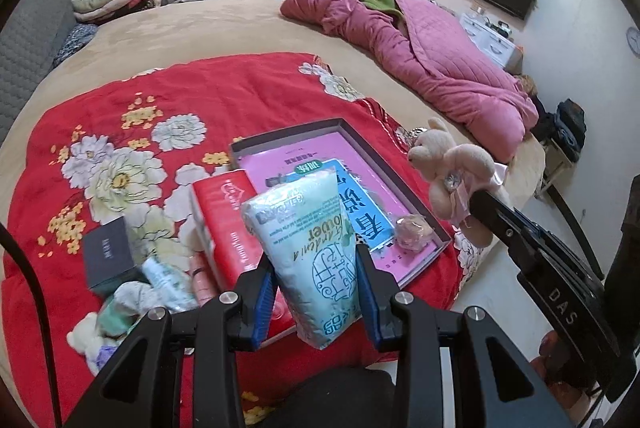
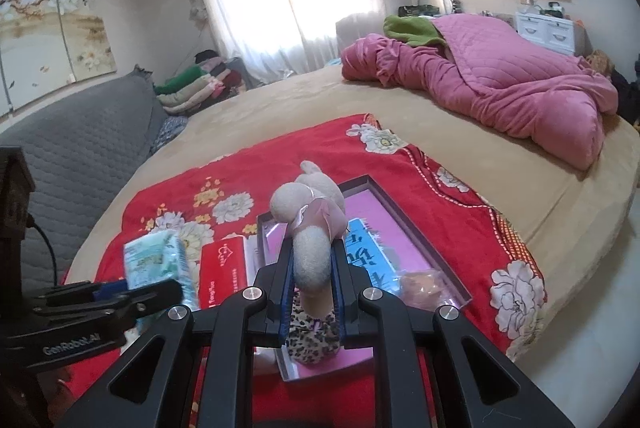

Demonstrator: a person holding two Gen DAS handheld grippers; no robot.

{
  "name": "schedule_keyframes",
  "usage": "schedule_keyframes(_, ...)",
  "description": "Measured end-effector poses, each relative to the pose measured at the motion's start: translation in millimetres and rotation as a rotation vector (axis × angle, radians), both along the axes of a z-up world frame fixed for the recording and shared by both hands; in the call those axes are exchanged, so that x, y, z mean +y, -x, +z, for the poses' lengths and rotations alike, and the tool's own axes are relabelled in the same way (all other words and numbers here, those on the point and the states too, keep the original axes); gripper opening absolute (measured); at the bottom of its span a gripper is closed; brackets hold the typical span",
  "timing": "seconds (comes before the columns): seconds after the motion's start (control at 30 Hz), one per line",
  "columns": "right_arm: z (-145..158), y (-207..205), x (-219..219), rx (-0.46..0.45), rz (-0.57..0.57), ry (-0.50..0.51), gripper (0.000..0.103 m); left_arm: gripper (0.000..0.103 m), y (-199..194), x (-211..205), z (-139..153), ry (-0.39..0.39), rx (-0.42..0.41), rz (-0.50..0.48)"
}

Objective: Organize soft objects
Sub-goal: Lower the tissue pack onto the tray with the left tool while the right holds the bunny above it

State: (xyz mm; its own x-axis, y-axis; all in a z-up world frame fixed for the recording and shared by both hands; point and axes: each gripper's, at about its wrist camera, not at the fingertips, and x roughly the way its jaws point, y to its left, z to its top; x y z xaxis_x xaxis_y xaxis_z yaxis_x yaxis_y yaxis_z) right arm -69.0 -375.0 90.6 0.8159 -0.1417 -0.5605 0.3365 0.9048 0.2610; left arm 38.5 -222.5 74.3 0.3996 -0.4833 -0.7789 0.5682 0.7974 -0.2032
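Bed: red floral blanket (image 1: 168,100) spread over the near part of a tan mattress.
Left gripper (image 1: 316,260): jaws pinching a pale blue tissue pack (image 1: 312,228), held above the blanket.
Right gripper (image 2: 313,268): jaws squeezing a cream plush toy (image 2: 308,228), raised over the tray.
Tray (image 1: 400,172): shallow, pink-lined, holds a blue packet (image 1: 360,204).
Red box (image 1: 228,216): just left of the tray.

A pale green tissue pack (image 1: 312,252) is covering part of the red box (image 1: 228,224) and the tray's (image 1: 280,136) blue packet (image 1: 360,204). A plush toy (image 2: 312,228) is hiding the tray floor behind it, and small soft items (image 1: 132,304) are blurring at the frame's lower left.
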Motion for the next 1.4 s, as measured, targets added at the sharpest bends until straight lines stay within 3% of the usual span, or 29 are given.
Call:
schedule_keyframes(0.47,-15.6,1.8,-23.4,0.010,-0.032,-0.027,0.016,0.037,-15.2,-48.2,-25.2,-0.058,0.035,-0.044)
schedule_keyframes(1.1,-65.6,-8.0,-49.9,0.097,-0.035,-0.080,0.016,0.037,-38.6,-102.4,-91.9,-0.156,0.190,-0.116)
schedule_keyframes(1.4,-90.0,-18.2,-52.8,0.145,-0.007,-0.119,0.016,0.037,-39.5,-107.1,-103.2,-0.197,0.171,-0.121)
